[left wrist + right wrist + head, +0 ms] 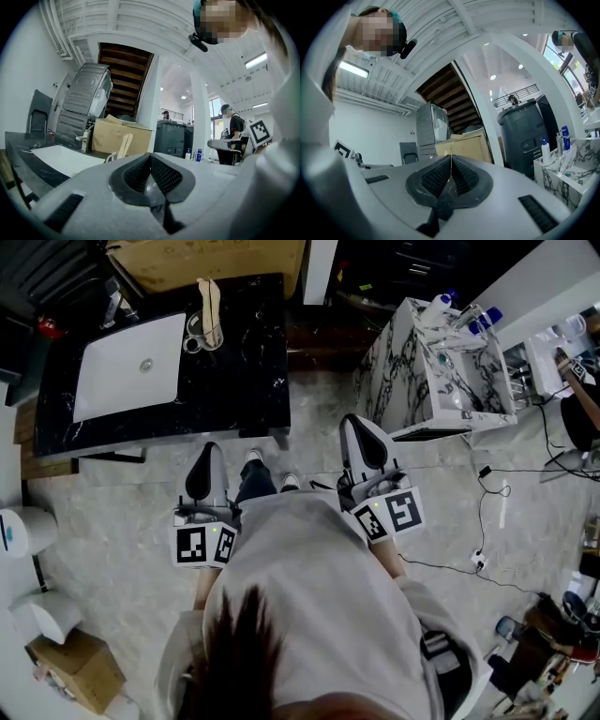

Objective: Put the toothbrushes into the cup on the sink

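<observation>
**Desk:** Where are the toothbrushes?

**Photographer:** Pale-handled toothbrushes (212,307) stand upright in what looks like a small cup (192,337). The cup is on the black marble counter (239,381), just beside the white sink basin (127,371). From here they seem to lie as the job wants. I see no loose brush anywhere, though the cup is small in the head view.

**Desk:** And the tools?

**Photographer:** The left gripper (150,157) and the right gripper (451,158) both have their pads pressed together with nothing between them. The person holds them level near the waist, standing well back from the counter.

**Desk:** So is it a finish or a lead-in?

**Photographer:** It fits either brushes just dropped in or a walk-up for more. In my judgement, good work near that counter means slow hands and staying clear of the tall handles, because a knock could tip the cup.
</observation>
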Demonstrator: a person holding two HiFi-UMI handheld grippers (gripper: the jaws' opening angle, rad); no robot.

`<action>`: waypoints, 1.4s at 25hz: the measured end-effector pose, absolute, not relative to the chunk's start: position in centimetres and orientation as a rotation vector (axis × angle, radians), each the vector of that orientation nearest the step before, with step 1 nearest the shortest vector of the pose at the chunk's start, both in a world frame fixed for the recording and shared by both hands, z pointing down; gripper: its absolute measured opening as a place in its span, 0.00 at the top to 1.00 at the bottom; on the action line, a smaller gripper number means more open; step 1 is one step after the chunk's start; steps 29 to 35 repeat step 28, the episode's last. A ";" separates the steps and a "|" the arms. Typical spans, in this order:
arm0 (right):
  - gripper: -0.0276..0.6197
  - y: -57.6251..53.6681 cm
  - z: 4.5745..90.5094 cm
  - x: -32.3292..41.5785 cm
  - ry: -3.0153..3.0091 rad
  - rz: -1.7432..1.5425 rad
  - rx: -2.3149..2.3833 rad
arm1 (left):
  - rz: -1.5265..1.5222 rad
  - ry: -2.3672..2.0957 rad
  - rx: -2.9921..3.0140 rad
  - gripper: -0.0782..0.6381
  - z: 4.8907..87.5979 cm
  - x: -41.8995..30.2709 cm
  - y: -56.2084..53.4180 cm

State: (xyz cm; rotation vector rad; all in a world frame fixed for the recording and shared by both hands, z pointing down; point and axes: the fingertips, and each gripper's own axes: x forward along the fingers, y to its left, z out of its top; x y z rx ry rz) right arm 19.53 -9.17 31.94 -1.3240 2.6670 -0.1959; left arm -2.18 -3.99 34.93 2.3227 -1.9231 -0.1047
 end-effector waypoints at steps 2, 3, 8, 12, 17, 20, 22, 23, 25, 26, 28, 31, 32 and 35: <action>0.93 -9.0 32.3 19.4 2.676 -0.204 -1.331 | -0.106 -1.919 2.307 0.88 35.2 -2.2 -3.8; 0.93 -8.9 32.5 19.4 2.684 -0.213 -1.335 | -0.105 -1.916 2.296 0.88 35.3 -2.2 -3.7; 0.93 -9.3 33.1 18.3 2.758 -0.202 -1.333 | -0.057 -1.891 2.325 0.88 34.7 -1.6 -4.7; 0.93 -9.2 34.5 17.7 2.796 -0.228 -1.331 | -0.042 -1.876 2.340 0.88 35.5 -1.3 -4.9; 0.93 -8.9 35.9 17.5 2.823 -0.263 -1.332 | -0.022 -1.877 2.259 0.88 37.6 -1.8 -4.6; 0.93 -8.8 36.3 17.9 2.820 -0.308 -1.353 | 0.016 -1.844 2.301 0.88 37.3 -1.1 -4.8; 0.93 -9.0 36.1 18.3 2.818 -0.321 -1.365 | 0.012 -1.830 2.313 0.88 36.8 -0.6 -5.1; 0.93 -9.2 35.9 18.5 2.816 -0.317 -1.369 | 0.005 -1.827 2.314 0.88 36.6 -0.4 -5.3; 0.93 -10.2 35.3 18.9 2.803 -0.283 -1.373 | -0.018 -1.829 2.323 0.88 36.1 0.0 -6.1; 0.93 -11.0 34.7 19.3 2.793 -0.252 -1.373 | -0.037 -1.833 2.336 0.88 35.7 0.2 -6.8; 0.93 -13.1 33.2 20.0 2.770 -0.174 -1.374 | -0.087 -1.844 2.368 0.88 34.6 0.6 -8.7; 0.93 -13.1 33.2 20.0 2.770 -0.174 -1.374 | -0.087 -1.844 2.368 0.88 34.6 0.6 -8.7; 0.93 -13.1 33.2 20.0 2.770 -0.174 -1.374 | -0.087 -1.844 2.368 0.88 34.6 0.6 -8.7; 0.93 -13.1 33.2 20.0 2.770 -0.174 -1.374 | -0.087 -1.844 2.368 0.88 34.6 0.6 -8.7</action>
